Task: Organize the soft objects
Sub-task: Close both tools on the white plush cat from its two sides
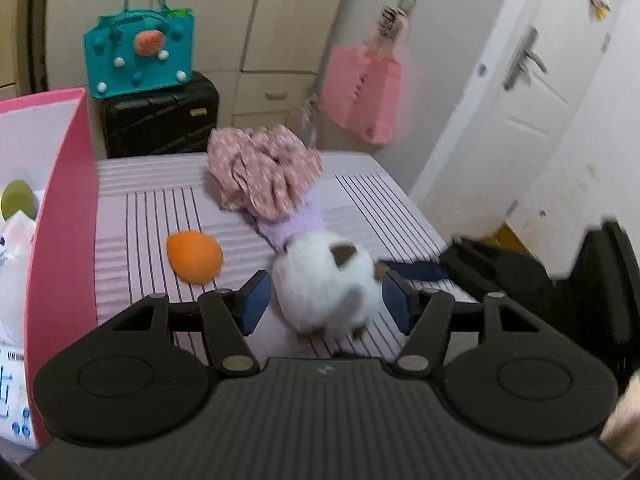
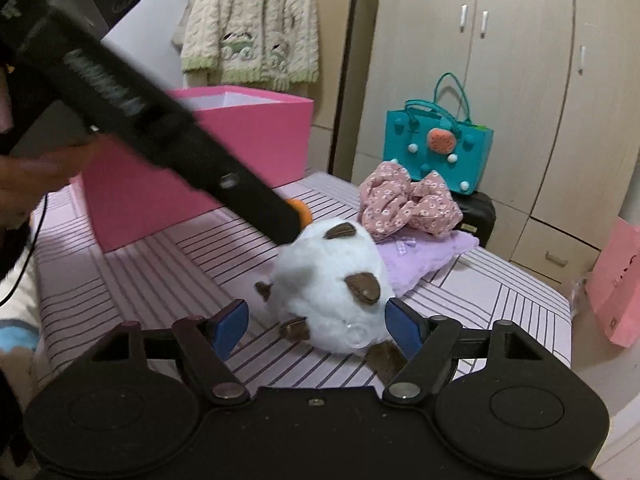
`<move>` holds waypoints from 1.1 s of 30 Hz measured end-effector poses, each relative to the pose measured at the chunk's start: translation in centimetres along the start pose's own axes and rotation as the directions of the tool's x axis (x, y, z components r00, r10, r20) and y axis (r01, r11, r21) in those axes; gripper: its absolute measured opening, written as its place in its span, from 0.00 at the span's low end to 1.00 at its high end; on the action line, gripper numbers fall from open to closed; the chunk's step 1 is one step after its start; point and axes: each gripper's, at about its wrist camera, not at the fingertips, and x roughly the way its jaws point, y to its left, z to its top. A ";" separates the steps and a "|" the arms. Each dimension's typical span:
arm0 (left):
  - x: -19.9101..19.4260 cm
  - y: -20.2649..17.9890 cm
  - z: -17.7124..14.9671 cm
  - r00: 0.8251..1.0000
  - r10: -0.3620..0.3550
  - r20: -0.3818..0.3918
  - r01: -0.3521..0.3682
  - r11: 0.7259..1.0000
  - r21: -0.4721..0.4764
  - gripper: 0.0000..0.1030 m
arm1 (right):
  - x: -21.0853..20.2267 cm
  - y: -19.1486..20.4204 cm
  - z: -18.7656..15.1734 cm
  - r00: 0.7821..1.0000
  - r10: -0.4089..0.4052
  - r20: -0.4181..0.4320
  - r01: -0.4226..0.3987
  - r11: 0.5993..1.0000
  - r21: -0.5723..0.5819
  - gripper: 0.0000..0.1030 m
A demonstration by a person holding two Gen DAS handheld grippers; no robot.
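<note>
The white plush toy (image 1: 326,286) lies on the bed (image 1: 152,216), right between both sets of fingers. The left gripper (image 1: 325,305) and right gripper (image 2: 316,330) both stand released around it. An orange ball (image 1: 195,256) lies left; the pink box (image 2: 256,136) waits far left.

Left hand-held gripper (image 1: 326,300) straddles white plush toy (image 1: 326,284) on striped bed (image 1: 152,216), blue pads beside it (contact unclear); orange ball (image 1: 195,257) left, floral fabric (image 1: 262,172) over lilac cloth (image 1: 294,226) behind, pink box (image 1: 66,208) at left edge
</note>
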 end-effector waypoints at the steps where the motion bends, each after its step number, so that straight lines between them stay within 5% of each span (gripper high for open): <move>1: 0.3 0.1 0.2 1.000 -0.001 0.011 0.000 1.000 0.004 0.59 | 0.2 -0.1 -0.1 1.000 -0.009 0.009 0.009 1.000 0.006 0.77; 8: 3.0 -0.1 -0.4 0.999 0.021 -0.049 -0.019 0.999 0.027 0.59 | 2.2 -0.3 -0.6 0.997 -0.039 -0.066 0.042 0.998 0.052 0.77; 17: 3.8 -0.1 -1.0 0.998 -0.044 -0.053 0.047 0.997 0.064 0.58 | 2.4 -0.5 -0.4 0.995 -0.049 -0.082 0.057 0.994 0.096 0.69; 33: 3.2 -1.7 -2.1 0.999 -0.027 -0.025 0.030 0.991 0.128 0.58 | 2.3 0.3 -0.2 0.987 -0.129 -0.095 0.148 0.961 0.234 0.65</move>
